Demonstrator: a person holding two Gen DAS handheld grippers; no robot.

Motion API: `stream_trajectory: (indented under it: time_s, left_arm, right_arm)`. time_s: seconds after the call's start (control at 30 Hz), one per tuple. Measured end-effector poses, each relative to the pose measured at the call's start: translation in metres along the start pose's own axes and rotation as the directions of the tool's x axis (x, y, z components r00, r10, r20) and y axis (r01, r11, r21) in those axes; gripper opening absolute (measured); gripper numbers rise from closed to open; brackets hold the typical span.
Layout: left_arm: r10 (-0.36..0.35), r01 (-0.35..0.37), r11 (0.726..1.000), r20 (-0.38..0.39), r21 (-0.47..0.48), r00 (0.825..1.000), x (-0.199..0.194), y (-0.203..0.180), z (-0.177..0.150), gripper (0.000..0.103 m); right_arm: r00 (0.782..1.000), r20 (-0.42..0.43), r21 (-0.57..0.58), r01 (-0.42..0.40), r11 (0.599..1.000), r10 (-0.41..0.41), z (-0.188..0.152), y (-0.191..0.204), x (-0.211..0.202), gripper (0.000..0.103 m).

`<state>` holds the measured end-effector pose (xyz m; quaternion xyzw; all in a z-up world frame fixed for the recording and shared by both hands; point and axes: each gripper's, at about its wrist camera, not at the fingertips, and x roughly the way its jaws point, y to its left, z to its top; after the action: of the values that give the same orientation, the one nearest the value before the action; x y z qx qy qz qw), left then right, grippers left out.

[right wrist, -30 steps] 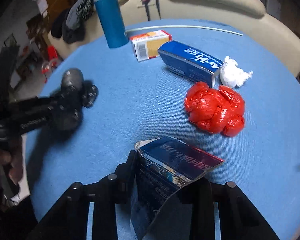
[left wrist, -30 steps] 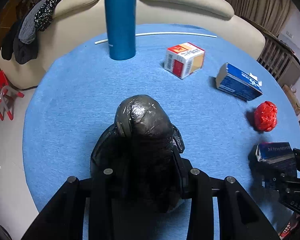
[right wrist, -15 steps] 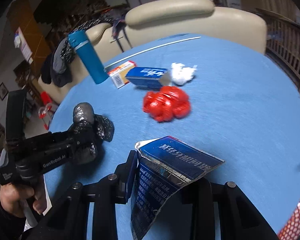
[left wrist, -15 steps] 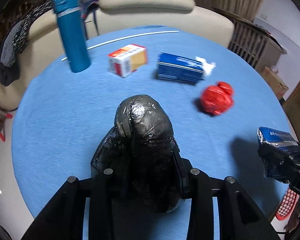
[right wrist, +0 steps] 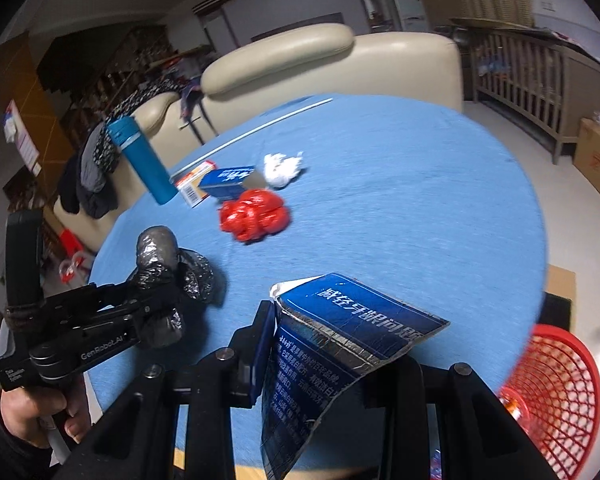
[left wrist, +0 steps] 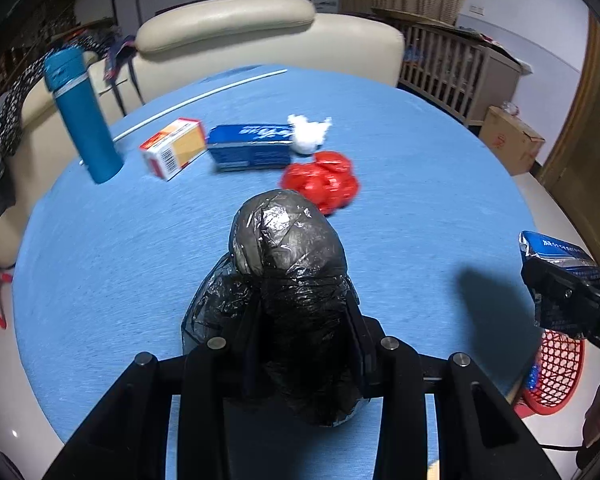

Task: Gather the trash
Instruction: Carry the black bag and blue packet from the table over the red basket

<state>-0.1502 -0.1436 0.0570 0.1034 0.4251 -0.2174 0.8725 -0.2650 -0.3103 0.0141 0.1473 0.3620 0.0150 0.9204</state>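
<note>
Red basket (right wrist: 556,396) now visible, blue tabletop (right wrist: 420,208)

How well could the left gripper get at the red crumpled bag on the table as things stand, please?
Probably not yet. The way across the blue table to the red crumpled bag looks free, but the left gripper is already shut on the black bag, so it would have to drop that first.
</note>
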Motion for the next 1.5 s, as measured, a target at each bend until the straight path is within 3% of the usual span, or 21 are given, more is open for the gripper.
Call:
stream_trajectory:
  time_s: [0.43,0.77,1.5]
  left_arm:
    - [-0.067,0.064,0.993,0.027,0.098,0.997,-0.015,-0.059,0.000,0.038]
    - [-0.121,0.112,0.978,0.040,0.174,0.992,-0.025,-0.103,0.001,0.038]
    - [-0.188,0.171,0.935,0.025,0.312,0.982,-0.036,-0.175,-0.001,0.038]
  right_arm:
    - [0.990,0.074,0.116,0.110,0.987,-0.119,-0.028,-0.066,-0.067,0.035]
    - [0.975,0.084,0.221,0.184,0.958,-0.207,-0.059,-0.121,-0.110,0.035]
    - [0.969,0.003,0.347,0.230,0.909,-0.246,-0.101,-0.179,-0.104,0.035]
